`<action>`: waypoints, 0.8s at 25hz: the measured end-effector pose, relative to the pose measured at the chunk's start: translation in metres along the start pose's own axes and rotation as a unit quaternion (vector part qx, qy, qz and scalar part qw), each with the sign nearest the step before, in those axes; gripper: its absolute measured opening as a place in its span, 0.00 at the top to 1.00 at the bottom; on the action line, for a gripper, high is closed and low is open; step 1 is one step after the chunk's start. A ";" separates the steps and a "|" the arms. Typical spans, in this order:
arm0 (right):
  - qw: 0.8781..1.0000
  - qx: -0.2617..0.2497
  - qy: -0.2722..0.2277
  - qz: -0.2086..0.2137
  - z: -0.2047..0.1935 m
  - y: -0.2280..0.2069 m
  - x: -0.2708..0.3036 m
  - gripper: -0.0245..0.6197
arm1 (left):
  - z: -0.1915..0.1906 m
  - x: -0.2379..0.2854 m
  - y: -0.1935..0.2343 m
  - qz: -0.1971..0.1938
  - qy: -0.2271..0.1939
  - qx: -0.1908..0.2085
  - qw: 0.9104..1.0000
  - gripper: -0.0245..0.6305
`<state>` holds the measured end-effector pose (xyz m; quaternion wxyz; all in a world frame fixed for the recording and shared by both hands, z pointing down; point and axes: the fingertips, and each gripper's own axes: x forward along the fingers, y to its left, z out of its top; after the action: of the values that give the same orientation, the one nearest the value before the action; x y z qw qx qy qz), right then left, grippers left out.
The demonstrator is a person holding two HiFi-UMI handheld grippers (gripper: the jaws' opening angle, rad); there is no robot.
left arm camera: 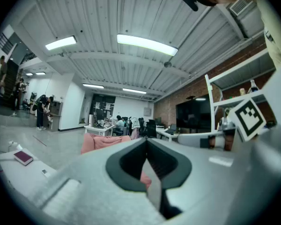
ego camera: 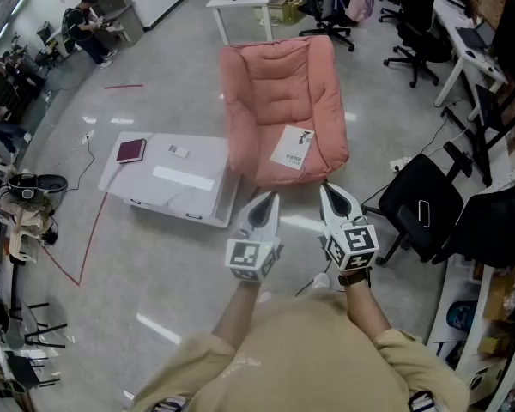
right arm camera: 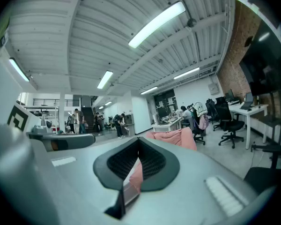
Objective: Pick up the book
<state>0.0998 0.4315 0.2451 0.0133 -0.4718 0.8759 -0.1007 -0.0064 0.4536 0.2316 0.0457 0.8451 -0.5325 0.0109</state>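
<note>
A white book [ego camera: 293, 148] lies on the seat of a pink armchair [ego camera: 279, 93], just ahead of both grippers. A maroon book [ego camera: 130, 150] rests on the far left corner of a low white table [ego camera: 197, 157]; the left gripper view also shows this maroon book [left arm camera: 23, 157]. My left gripper [ego camera: 266, 197] and right gripper [ego camera: 329, 189] are held side by side, level, pointing at the armchair's front edge, short of the white book. Both are shut with nothing between the jaws. The chair shows past the left gripper [left arm camera: 146, 142] and the right gripper [right arm camera: 138, 142].
A small flat object [ego camera: 178, 151] also lies on the white table. Black office chairs [ego camera: 425, 204] stand close on the right, with desks behind them. A white desk [ego camera: 240, 3] stands beyond the armchair. People stand far off at the left.
</note>
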 end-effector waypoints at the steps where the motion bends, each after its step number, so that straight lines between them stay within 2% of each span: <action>1: 1.000 0.001 -0.002 0.002 0.000 -0.006 0.000 0.96 | -0.005 0.005 -0.003 -0.002 0.002 -0.002 1.000 0.96; 9: 1.000 -0.005 0.018 0.023 -0.009 -0.065 -0.009 0.96 | -0.029 0.051 -0.044 0.002 0.008 -0.005 1.000 0.96; 14: 0.999 0.022 0.037 0.032 -0.022 -0.100 -0.016 0.96 | -0.045 0.068 -0.079 -0.003 0.028 0.004 1.000 0.96; 20: 0.994 0.048 0.084 0.048 -0.050 -0.109 -0.007 0.95 | -0.060 0.081 -0.095 -0.013 0.067 0.015 0.998 0.96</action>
<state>0.1879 0.3868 0.3138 -0.0331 -0.4179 0.8896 -0.1811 0.1158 0.4272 0.2906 0.0683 0.8498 -0.5173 0.0752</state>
